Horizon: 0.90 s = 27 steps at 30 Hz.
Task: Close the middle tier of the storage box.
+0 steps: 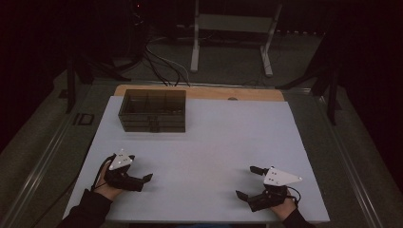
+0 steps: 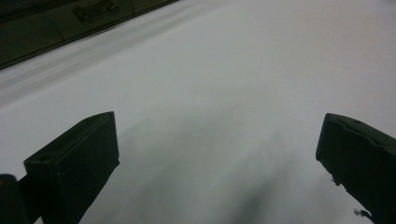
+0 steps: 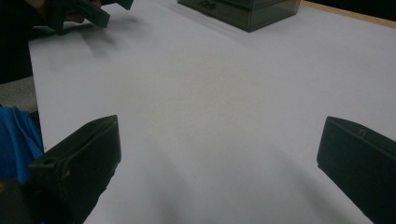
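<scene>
Both idle near worktop [image 1: 204,142] front edge: left gripper [image 1: 142,179] and right gripper [image 1: 247,183] fingers spread wide, empty. Dark box [image 1: 152,111] far-left, well apart. Risk: long reach, fingers clipping its wall, shoving it.

white table [image 1: 209,156], dark smoky box [image 1: 152,110], black grippers

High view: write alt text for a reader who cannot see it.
A person holds the left gripper and right gripper, both open, over a white table. A dark box with compartments stands at the far left.
</scene>
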Each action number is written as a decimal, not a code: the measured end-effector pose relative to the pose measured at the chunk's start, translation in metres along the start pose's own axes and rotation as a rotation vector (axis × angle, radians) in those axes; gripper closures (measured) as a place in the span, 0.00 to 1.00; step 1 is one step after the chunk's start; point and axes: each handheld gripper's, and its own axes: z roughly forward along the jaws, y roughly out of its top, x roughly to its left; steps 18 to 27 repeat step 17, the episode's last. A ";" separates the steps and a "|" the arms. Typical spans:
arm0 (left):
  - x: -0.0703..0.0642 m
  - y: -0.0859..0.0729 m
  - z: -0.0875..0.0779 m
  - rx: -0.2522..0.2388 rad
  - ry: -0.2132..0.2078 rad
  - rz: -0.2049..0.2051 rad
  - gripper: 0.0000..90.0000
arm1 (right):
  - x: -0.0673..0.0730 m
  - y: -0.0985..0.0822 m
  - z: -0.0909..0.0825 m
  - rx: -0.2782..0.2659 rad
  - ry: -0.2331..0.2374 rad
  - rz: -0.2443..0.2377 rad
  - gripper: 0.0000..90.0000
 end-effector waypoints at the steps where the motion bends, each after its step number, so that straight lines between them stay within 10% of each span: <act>1: -0.001 0.000 0.000 0.001 -0.004 0.002 0.01 | 0.000 0.000 0.000 0.000 -0.001 0.000 0.00; 27: -0.002 0.000 0.000 0.002 -0.028 0.001 0.01 | 0.000 0.000 0.001 0.007 -0.003 -0.002 0.00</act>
